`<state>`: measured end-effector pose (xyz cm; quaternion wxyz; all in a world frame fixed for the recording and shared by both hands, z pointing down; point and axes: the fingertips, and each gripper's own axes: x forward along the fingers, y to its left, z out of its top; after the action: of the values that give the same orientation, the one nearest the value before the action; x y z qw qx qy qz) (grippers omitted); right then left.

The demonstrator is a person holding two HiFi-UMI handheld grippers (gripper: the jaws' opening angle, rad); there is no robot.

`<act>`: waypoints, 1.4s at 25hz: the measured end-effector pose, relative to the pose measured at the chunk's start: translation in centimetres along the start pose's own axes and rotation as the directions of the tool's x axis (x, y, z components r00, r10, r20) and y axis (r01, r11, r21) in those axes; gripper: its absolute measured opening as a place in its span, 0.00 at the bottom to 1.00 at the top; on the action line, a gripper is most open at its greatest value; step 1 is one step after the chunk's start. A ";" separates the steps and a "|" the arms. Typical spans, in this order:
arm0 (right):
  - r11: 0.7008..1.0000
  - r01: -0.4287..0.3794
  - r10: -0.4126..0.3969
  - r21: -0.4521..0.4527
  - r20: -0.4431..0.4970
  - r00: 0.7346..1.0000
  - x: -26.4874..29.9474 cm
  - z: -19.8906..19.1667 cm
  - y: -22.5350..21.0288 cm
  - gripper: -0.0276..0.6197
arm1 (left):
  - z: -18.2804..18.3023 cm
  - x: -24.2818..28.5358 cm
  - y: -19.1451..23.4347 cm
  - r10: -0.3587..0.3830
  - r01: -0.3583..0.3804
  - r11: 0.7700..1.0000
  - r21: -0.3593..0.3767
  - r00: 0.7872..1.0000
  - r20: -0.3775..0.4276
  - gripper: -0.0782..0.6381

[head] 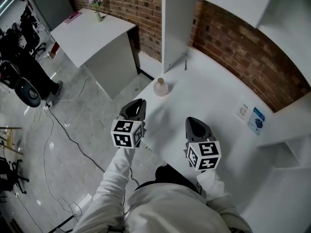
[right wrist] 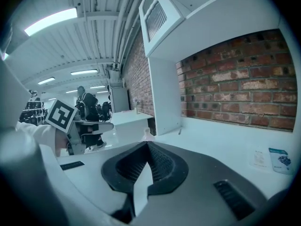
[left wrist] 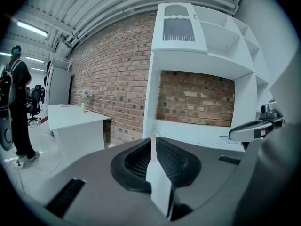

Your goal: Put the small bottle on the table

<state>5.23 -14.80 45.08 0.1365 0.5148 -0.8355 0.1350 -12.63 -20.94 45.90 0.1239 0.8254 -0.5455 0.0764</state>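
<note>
The small bottle (head: pixel 161 87), pale with a narrow neck, stands upright near the left edge of the white table (head: pixel 214 93). My left gripper (head: pixel 138 103) hovers at that edge, a little short of the bottle, its jaws drawn together with nothing between them (left wrist: pixel 153 140). Further right over the table, my right gripper (head: pixel 194 122) is shut and empty (right wrist: pixel 147 144). In the right gripper view the bottle (right wrist: pixel 147 135) peeks just above the jaw tips, and the left gripper (right wrist: pixel 94 126) shows at the left.
A white shelf panel (head: pixel 175 28) rises behind the bottle, with a small pen-like item (head: pixel 185 62) at its foot. Two small cards (head: pixel 257 120) lie at the table's right. A separate white desk (head: pixel 92 33) with a flower vase (head: pixel 98 14) stands left; cables cross the floor.
</note>
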 end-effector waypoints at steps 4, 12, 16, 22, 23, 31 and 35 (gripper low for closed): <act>1.000 -0.008 0.008 -0.010 0.006 1.000 -0.4 0.1 1.0 0.09 | -1.3 -2.6 0.0 0.006 -0.007 1.000 -0.022 1.000 -0.010 0.17; 1.000 -0.020 0.020 -0.015 0.013 1.000 -1.4 0.0 2.4 0.09 | -2.4 -7.2 0.3 0.049 -0.049 0.998 -0.025 0.999 0.002 0.15; 0.999 -0.025 0.026 -0.021 0.012 1.000 -1.9 -0.2 3.1 0.09 | -3.0 -8.8 0.2 0.066 -0.066 0.998 -0.016 0.998 0.002 0.15; 0.999 -0.041 0.042 -0.024 0.020 0.999 -2.5 -0.4 3.9 0.09 | -3.3 -10.2 0.6 0.084 -0.084 0.996 -0.030 0.996 0.003 0.15; 0.999 -0.046 0.047 -0.023 0.023 0.999 -2.6 -0.3 4.0 0.09 | -3.2 -10.5 0.7 0.086 -0.086 0.996 -0.031 0.996 0.005 0.15; 0.997 -0.059 0.061 -0.039 0.028 0.998 -3.0 -0.3 4.8 0.09 | -2.3 -11.2 1.1 0.095 -0.095 0.995 -0.020 0.995 0.024 0.15; 0.998 -0.053 0.054 -0.044 0.029 0.998 -3.3 -0.2 4.9 0.09 | -2.1 -11.6 1.0 0.097 -0.096 0.995 -0.023 0.995 0.033 0.15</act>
<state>2.27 -9.83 43.66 0.1315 0.4910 -0.8538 0.1127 -18.10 -10.49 45.02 0.1197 0.7978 -0.5875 0.0626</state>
